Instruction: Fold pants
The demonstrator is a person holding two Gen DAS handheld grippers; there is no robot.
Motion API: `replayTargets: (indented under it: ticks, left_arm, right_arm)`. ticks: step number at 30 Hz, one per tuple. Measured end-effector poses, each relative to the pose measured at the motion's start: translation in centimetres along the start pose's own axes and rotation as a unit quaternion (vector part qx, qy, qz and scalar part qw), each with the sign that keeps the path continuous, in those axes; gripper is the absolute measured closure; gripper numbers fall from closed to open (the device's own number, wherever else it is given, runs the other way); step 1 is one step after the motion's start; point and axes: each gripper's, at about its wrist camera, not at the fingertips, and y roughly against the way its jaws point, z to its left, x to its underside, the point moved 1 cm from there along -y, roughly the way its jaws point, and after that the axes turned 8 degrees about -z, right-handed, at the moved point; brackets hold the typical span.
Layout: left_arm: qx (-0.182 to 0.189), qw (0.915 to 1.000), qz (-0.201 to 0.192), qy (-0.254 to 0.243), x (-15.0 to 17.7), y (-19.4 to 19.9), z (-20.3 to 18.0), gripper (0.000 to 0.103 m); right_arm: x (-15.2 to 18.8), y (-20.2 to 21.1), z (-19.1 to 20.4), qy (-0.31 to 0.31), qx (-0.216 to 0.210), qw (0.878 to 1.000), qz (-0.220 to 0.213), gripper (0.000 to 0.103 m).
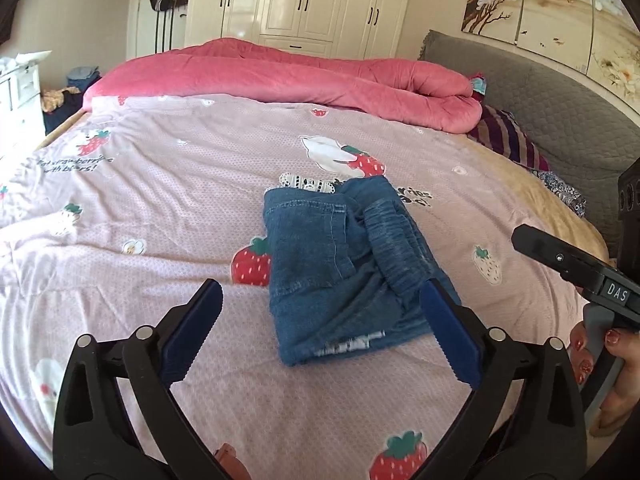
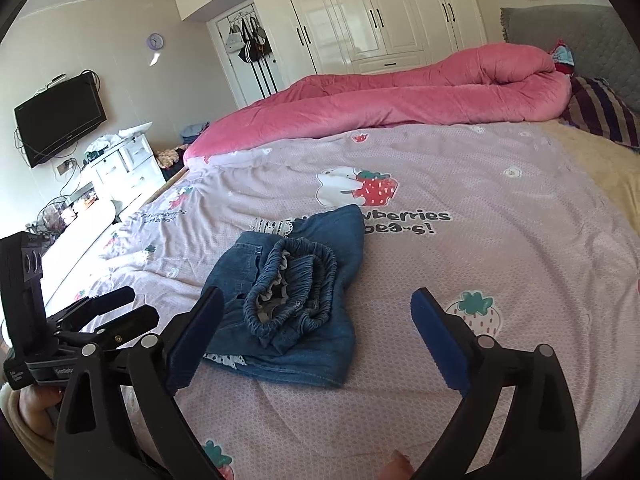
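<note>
The blue denim pants [image 1: 340, 264] lie folded into a small bundle on the pink strawberry bedsheet [image 1: 160, 208], elastic waistband on top. They also show in the right wrist view [image 2: 296, 300], waistband [image 2: 292, 288] bunched in the middle. My left gripper [image 1: 322, 300] is open and empty above the near edge of the pants, its right finger over their corner. My right gripper [image 2: 318, 312] is open and empty, just in front of the pants. The right gripper's body [image 1: 576, 268] shows at the right of the left wrist view. The left gripper [image 2: 108, 312] shows at the left of the right wrist view.
A rolled pink duvet [image 1: 280, 76] lies across the far side of the bed. A striped pillow [image 1: 508, 140] and grey headboard [image 1: 540, 92] are at the right. White wardrobes [image 2: 360, 12] stand behind. A white dresser [image 2: 120, 164] and wall TV [image 2: 60, 116] are at the left.
</note>
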Motion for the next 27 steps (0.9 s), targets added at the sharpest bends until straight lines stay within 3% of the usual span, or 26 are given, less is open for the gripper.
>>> replayTargets:
  ticks: [14,27]
  left_arm:
    - [-0.015,0.9997,0.017,0.011,4.4,3.7,-0.1,0.01]
    - [-0.026,0.9985,0.044,0.018,7.9,4.8,-0.8,0.01]
  right_arm:
    - [3.7,4.7,1.9,0.049,0.024,0.998,0.002,0.005]
    - [7.2,5.7,2.1,0.065,0.038,0.997,0.03,0.005]
